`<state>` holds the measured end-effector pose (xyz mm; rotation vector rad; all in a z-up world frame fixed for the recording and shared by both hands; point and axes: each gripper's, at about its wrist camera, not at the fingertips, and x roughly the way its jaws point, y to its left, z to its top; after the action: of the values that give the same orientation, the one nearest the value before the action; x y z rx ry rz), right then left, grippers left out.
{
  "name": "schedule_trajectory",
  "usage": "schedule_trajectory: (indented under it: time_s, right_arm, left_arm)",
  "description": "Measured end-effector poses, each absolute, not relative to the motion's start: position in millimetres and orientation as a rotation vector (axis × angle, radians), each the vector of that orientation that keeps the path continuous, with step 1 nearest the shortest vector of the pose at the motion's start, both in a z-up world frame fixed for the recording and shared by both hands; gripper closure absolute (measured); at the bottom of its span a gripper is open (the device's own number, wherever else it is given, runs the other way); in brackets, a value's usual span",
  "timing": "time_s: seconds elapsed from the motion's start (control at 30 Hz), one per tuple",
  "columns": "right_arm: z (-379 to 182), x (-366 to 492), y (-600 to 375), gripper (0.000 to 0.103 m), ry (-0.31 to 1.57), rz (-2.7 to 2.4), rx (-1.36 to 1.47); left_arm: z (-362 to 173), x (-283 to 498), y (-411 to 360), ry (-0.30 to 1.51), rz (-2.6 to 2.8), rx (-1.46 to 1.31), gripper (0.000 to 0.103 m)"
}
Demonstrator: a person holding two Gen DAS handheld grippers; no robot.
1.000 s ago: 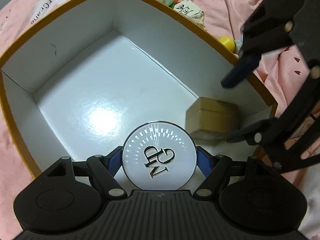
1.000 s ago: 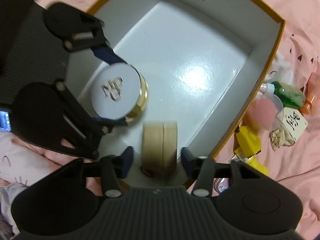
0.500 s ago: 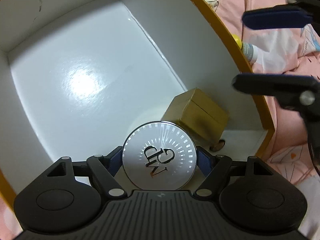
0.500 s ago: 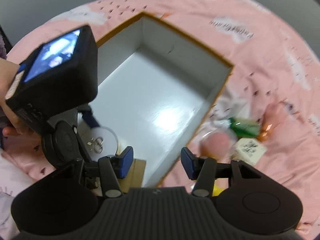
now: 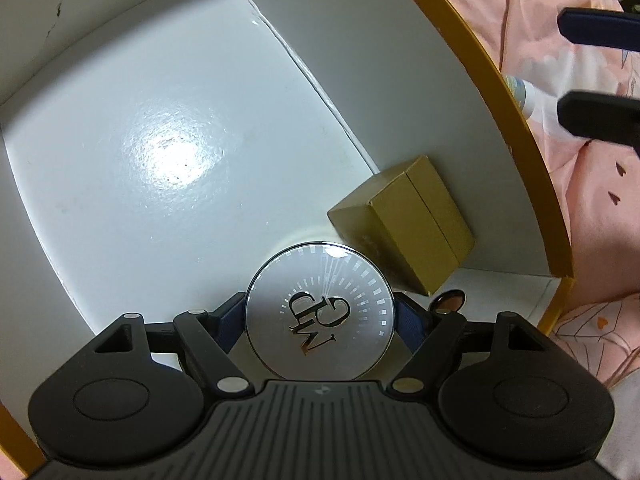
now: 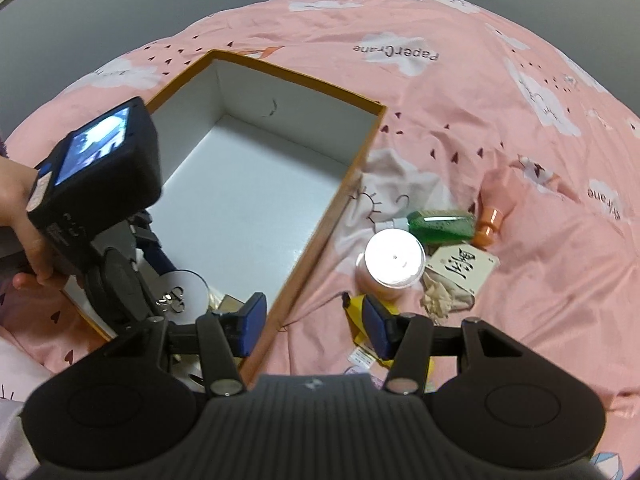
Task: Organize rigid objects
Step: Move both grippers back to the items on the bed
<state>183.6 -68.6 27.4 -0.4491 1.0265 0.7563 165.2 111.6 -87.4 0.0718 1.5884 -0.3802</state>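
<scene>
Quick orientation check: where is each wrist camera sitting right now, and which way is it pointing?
Left wrist: behind the left gripper, looking down into the white box; its fingers clamp the round silver case beside the small brown carton.
Right wrist: behind the open right gripper, above the box's rim, looking across the pink bedding; a hand shows.
Shared: box, case, carton, and each view shows the other gripper.

Left gripper (image 5: 320,316) clamped; right gripper (image 6: 314,320) spread.
</scene>
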Motion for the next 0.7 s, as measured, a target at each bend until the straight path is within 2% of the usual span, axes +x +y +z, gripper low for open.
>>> schedule_trajectory:
  time_s: [0.3, 0.4, 0.53, 0.6, 0.7]
  right_arm:
    - [24.8, 187.7, -89.8, 0.047, 1.038, 0.715, -0.384]
    - [22.7, 187.2, -95.7, 0.047, 1.047, 0.708, -0.371]
    - [20.0, 185.8, -102.4, 0.047, 1.053, 0.697, -0.360]
    - [19.2, 185.7, -106.5, 0.047, 1.052, 0.689, -0.354]
    - [16.4, 188.1, -116.2, 0.047, 1.060, 0.667, -0.334]
  left_arm:
    - [-89.0, 167.2, 100.1, 1.590, -0.349, 0.069, 0.011]
    - [-90.0, 169.8, 100.6, 1.577, -0.377, 0.013, 0.003]
    - [-85.4, 172.5, 96.5, 1.560, -0.366, 0.014, 0.002]
    - [-82.0, 172.0, 95.1, 1.543, -0.345, 0.015, 0.003]
    - [-67.5, 168.2, 90.2, 1.466, -0.364, 0.050, 0.013]
